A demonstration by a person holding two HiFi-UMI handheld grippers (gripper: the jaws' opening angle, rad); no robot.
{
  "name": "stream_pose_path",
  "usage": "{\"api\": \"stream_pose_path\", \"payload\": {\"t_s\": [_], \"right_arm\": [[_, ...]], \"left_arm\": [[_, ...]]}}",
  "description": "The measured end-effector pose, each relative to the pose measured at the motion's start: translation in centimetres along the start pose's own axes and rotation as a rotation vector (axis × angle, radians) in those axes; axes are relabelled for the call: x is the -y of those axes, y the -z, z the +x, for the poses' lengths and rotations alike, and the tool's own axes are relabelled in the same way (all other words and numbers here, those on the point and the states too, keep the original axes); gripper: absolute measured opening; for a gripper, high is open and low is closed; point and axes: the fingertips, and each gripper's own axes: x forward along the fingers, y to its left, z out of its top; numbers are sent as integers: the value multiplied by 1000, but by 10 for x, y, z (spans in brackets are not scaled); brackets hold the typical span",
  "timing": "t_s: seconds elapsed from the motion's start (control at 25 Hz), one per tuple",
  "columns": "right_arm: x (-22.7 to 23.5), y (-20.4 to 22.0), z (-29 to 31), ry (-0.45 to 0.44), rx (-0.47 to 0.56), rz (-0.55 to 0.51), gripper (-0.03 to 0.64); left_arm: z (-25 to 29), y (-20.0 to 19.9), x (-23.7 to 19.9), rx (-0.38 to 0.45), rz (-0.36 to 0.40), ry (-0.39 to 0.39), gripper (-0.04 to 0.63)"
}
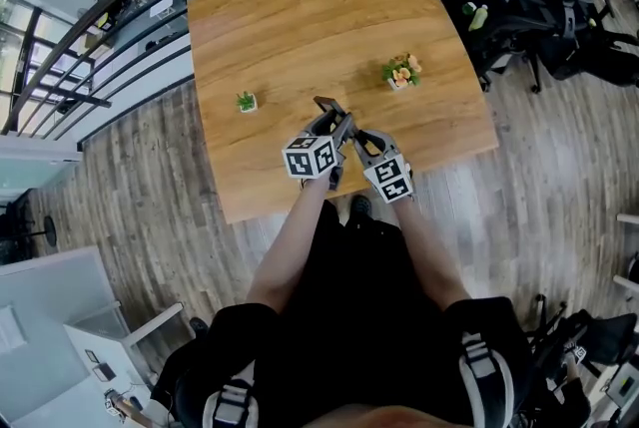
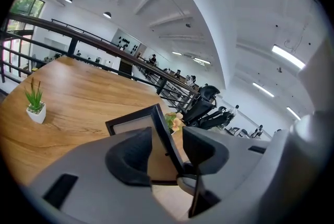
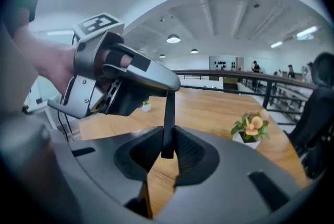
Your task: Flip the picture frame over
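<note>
On the wooden table [image 1: 300,27] stand two containers. A small white pot [image 1: 246,103] toward the table's left side holds a spiky green plant. A second white pot [image 1: 401,74] toward its right side holds orange flowers with green leaves.

The picture frame [image 1: 329,106] is off the tabletop, held over the table's near edge between the two pots, standing on edge.

The right gripper [image 3: 168,147] has its jaws narrow, pressed on the frame's thin dark edge from both sides. The left gripper [image 2: 167,150] has its jaws apart. The frame runs tilted between them, and bare wood shows in the gap beside one pad, so they are not clamped on it.

In the head view the two marker cubes and the jaws cover most of the frame, and only its top corner shows. In the left gripper view the frame hides most of the flower pot, leaving a few petals at its edge. What the frame displays cannot be made out. The right gripper view cuts off the person's hand [image 3: 39,61] at its left rim.
</note>
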Motion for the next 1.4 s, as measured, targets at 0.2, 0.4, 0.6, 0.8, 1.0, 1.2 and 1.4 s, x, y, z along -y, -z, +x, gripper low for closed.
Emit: {"api": "stream_pose_path", "payload": {"t_s": [0.2, 0.4, 0.6, 0.8, 1.0, 1.2, 1.4], "right_arm": [[2, -5, -6, 103, -44, -212, 72], [1, -8, -7, 174, -64, -357, 74], [-12, -8, 0, 210, -114, -524, 77], [-24, -9, 5, 211, -133, -549, 84], [-31, -18, 11, 188, -108, -449, 97], [-34, -18, 18, 183, -107, -400, 102], [-48, -15, 30, 153, -117, -371, 121]], "left_arm": [[-4, 0, -3, 5, -46, -19, 181], [-7, -2, -11, 10, -103, -43, 181], [-12, 2, -31, -11, -148, -105, 164], [-18, 0, -43, 4, -240, -67, 141], [-22, -9, -46, 28, -292, 25, 115], [-22, -14, -49, 19, -261, 64, 106], [-21, -15, -58, 9, -257, 100, 92]]}}
